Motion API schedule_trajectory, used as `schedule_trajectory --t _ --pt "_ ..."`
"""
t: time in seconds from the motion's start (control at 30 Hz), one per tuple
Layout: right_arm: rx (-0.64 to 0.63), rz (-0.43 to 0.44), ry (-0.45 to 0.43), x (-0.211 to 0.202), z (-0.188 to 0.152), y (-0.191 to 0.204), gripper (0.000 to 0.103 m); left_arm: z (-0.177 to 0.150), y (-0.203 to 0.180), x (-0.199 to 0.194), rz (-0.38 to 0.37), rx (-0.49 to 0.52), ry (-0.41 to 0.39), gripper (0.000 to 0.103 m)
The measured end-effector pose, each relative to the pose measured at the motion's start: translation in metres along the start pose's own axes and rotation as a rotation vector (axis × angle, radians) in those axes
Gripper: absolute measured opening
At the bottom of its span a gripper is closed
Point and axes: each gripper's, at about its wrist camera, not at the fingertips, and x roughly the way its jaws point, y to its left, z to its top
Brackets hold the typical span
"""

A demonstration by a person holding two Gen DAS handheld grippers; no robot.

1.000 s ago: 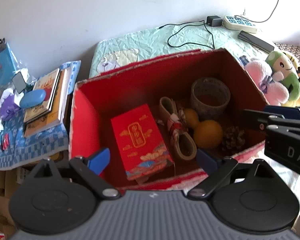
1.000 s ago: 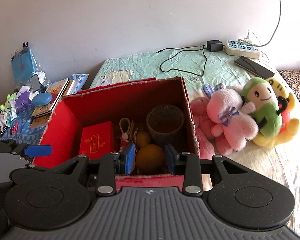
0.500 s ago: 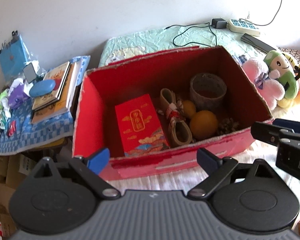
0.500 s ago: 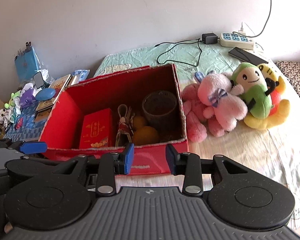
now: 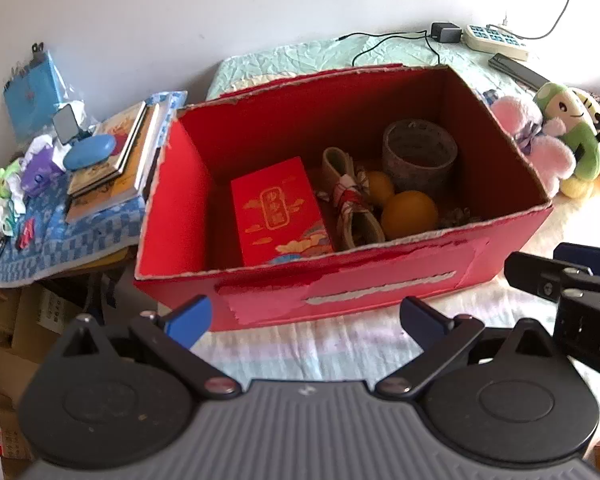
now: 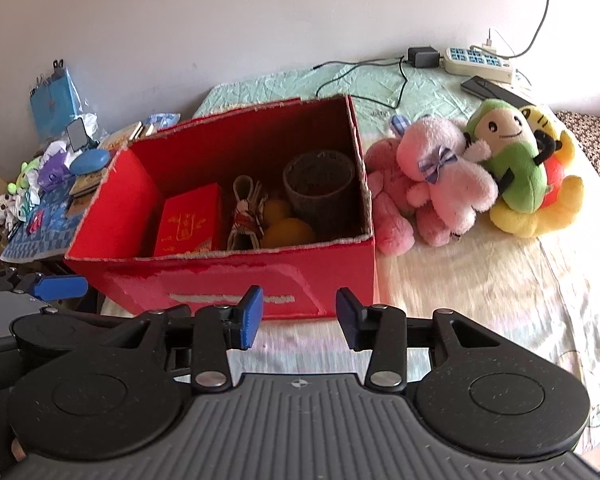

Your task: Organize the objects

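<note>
- Left wrist view: at far left a side table under a blue checked cloth [image 5: 56,240] carried stacked books [image 5: 112,168] with a blue oval case [image 5: 89,151] on top.
- The left gripper [image 5: 304,318] hung in front of the red cardboard box [image 5: 340,288], its jaws spread wide with nothing between them; they had just been opening further.
- Inside the box, from left: a red packet [image 5: 278,210] lying flat, a woven strap bundle [image 5: 352,204], two oranges [image 5: 409,214] touching each other, and a round woven basket [image 5: 419,157] toward the back right corner.
- Right wrist view: the right gripper [image 6: 298,316] hovered just before the box's front wall, jaws part-open and empty; they had just been opening.
- The box stood on the bed [image 6: 480,292], and just beside its right wall lay the pink plush rabbits [image 6: 440,184], then a green plush [image 6: 512,160] leaning on a yellow plush [image 6: 540,208].
- By the wall behind lay a power strip [image 6: 478,62].
</note>
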Motion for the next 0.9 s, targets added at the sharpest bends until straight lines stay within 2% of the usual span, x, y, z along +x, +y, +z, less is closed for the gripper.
schedule_trajectory --t 0.2,0.33,0.77,0.9 --pt "0.005 -0.013 0.043 0.008 -0.009 -0.001 0.045 -0.012 0.001 0.016 -0.045 -0.019 0.080 0.100" --pt "0.003 -0.024 0.059 0.011 -0.014 0.002 0.046 -0.018 -0.005 0.024 -0.046 0.004 0.118 0.100" --pt "0.040 -0.052 0.077 0.012 -0.014 0.000 0.047 -0.017 -0.004 0.025 -0.080 0.052 0.146 0.100" --pt "0.045 -0.054 0.063 0.007 -0.010 0.001 0.056 -0.013 -0.001 0.018 -0.087 0.065 0.127 0.100"
